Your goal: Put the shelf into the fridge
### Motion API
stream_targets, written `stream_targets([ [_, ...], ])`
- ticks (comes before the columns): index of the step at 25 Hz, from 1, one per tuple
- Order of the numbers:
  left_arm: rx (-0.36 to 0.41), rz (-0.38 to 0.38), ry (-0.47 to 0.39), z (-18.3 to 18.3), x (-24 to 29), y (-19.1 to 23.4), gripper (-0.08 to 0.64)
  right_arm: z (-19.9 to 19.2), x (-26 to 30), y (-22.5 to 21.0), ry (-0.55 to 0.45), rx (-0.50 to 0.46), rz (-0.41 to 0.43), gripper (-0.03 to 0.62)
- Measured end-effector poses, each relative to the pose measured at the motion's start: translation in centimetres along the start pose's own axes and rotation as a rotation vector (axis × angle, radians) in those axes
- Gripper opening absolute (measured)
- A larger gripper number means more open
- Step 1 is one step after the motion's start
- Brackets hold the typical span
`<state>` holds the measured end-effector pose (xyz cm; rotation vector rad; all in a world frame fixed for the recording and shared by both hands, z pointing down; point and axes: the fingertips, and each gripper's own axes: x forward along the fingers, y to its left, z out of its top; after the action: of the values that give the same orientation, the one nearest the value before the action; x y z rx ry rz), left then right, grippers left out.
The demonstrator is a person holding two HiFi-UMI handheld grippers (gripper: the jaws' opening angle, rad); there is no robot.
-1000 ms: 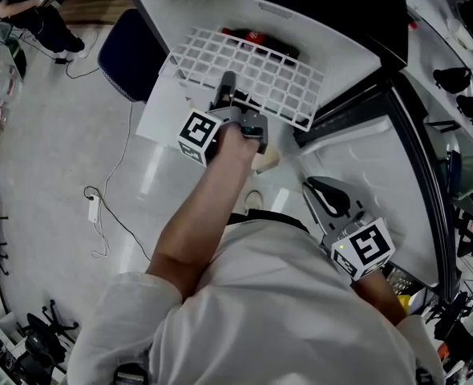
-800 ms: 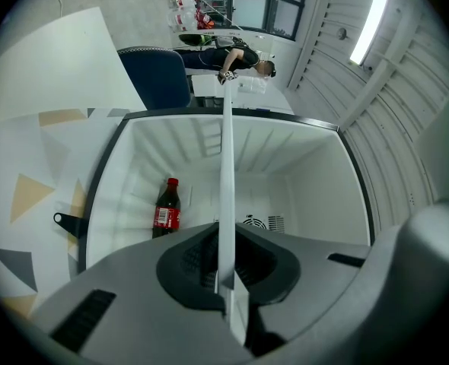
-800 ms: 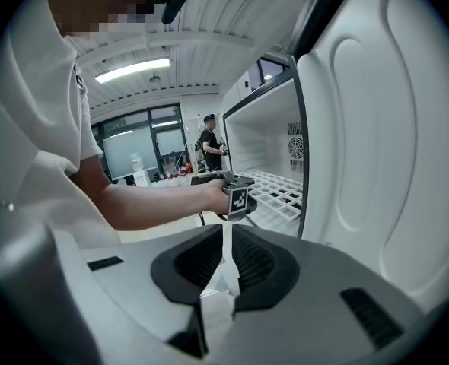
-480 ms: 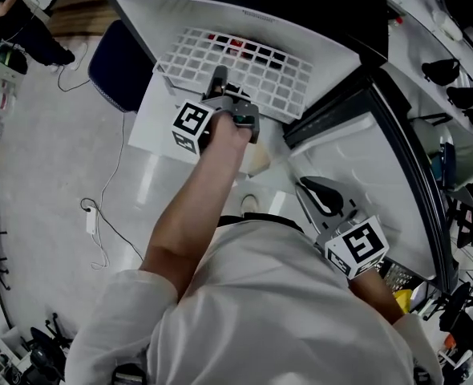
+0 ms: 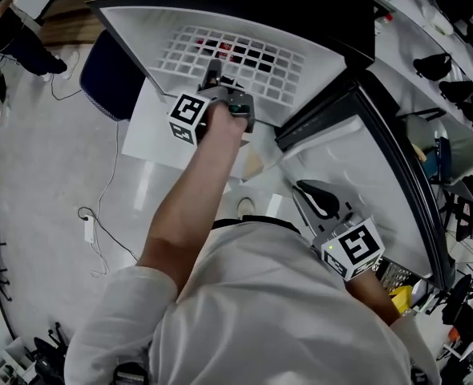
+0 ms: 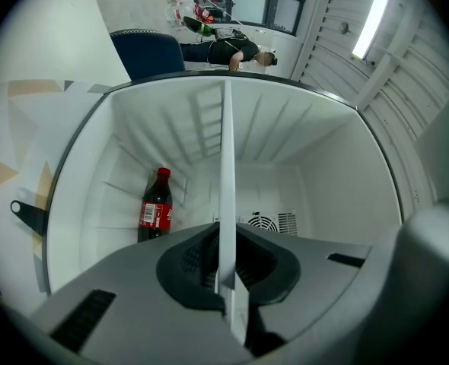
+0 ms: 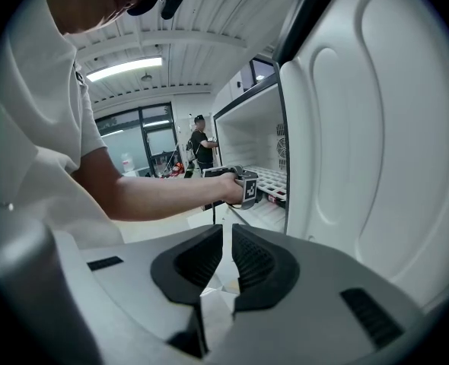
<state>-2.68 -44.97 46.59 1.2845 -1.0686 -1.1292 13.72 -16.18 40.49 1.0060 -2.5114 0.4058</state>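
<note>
The shelf (image 5: 252,58), clamped at its near edge by the left gripper (image 5: 213,72), is set partly inside the fridge (image 5: 329,50) and is to be pushed level to the back; the right gripper (image 5: 315,201) is closed, empty.

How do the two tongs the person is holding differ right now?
The left tongs are clamped on the white wire shelf; the right tongs are closed on nothing. The left tongs reach into the fridge, while the right tongs hang back by its open door. Both carry a marker cube.
</note>
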Motion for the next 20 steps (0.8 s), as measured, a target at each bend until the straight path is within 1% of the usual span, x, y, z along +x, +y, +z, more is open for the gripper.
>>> stream_targets([
  [13,-0.014,-0.005,0.006,-0.5,3.0,0.1,0.026,-0.2,-0.3,-0.6,0.012,0.026,-0.027,0.048],
  [20,-0.016,-0.006,-0.002,-0.4,3.3,0.1,0.026,-0.6,-0.8,-0.9,0.015,0.047,-0.054,0.048],
])
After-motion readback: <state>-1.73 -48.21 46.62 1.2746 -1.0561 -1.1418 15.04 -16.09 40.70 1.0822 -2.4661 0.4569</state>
